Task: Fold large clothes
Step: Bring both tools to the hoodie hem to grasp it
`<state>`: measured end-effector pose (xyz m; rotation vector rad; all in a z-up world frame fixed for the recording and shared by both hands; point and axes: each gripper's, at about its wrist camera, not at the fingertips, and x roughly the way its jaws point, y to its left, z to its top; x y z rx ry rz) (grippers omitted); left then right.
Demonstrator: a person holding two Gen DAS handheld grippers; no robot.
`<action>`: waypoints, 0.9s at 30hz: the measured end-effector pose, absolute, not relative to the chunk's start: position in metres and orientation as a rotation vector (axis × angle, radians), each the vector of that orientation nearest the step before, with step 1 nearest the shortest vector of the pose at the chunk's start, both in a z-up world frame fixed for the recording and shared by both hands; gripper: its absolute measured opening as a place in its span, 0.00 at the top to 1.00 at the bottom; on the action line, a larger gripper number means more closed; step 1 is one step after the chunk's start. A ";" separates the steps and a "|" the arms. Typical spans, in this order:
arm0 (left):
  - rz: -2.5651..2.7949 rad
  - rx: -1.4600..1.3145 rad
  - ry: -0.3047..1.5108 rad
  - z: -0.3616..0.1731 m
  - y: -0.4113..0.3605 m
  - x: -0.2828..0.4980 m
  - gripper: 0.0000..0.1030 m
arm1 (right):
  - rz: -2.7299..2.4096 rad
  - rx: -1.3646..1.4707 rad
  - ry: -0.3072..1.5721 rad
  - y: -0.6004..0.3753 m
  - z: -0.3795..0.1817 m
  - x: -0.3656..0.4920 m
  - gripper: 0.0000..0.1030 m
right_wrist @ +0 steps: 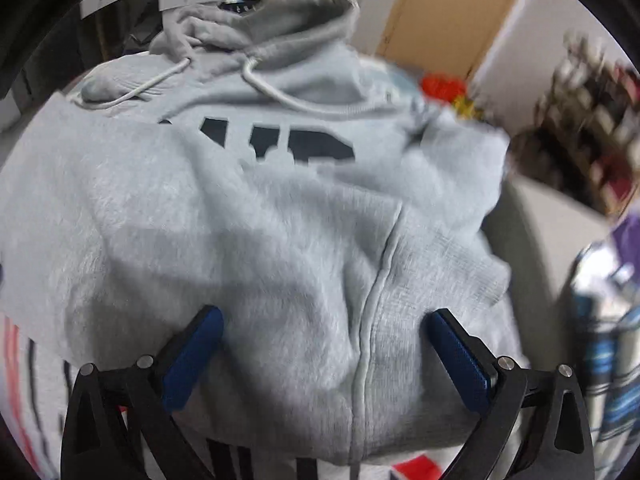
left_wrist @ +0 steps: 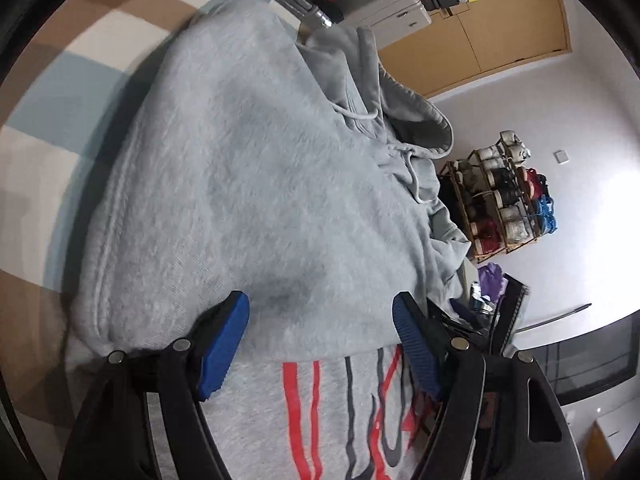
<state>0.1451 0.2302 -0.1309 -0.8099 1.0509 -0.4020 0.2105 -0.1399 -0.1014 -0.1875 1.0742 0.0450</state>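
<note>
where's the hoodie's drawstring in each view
Left wrist: the drawstring hangs right of centre in the upper half, below the hood, running toward the shoe rack.
Right wrist: it lies top centre, looping from the neck down across the chest above the dark letters.
Shared landmark: the hood, with the tan door behind it in both views.
</note>
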 end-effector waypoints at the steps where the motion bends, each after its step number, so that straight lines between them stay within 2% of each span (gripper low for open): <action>1: -0.400 -0.808 1.051 -0.130 0.230 0.145 0.32 | 0.059 -0.148 1.110 -0.146 -0.100 0.214 0.00; 7: -0.374 -0.713 0.964 -0.105 0.223 0.134 0.32 | 0.162 -0.009 1.009 -0.159 -0.064 0.208 0.00; 11: -0.356 -0.629 1.012 -0.115 0.211 0.142 0.32 | 0.109 -0.095 1.123 -0.152 -0.100 0.207 0.00; 12: -0.351 -0.636 1.026 -0.120 0.212 0.144 0.32 | 0.104 -0.134 1.099 -0.147 -0.104 0.204 0.00; 15: -0.354 -0.677 1.039 -0.128 0.217 0.148 0.32 | 0.107 -0.152 1.068 -0.143 -0.105 0.203 0.00; 18: -0.353 -0.708 1.053 -0.129 0.220 0.149 0.32 | 0.134 -0.148 1.145 -0.146 -0.100 0.209 0.00; 21: -0.331 -0.677 1.061 -0.127 0.215 0.145 0.32 | 0.148 -0.147 1.118 -0.148 -0.079 0.216 0.00; 27: -0.354 -0.641 1.085 -0.130 0.212 0.141 0.32 | 0.272 -0.289 0.897 -0.118 0.002 0.249 0.00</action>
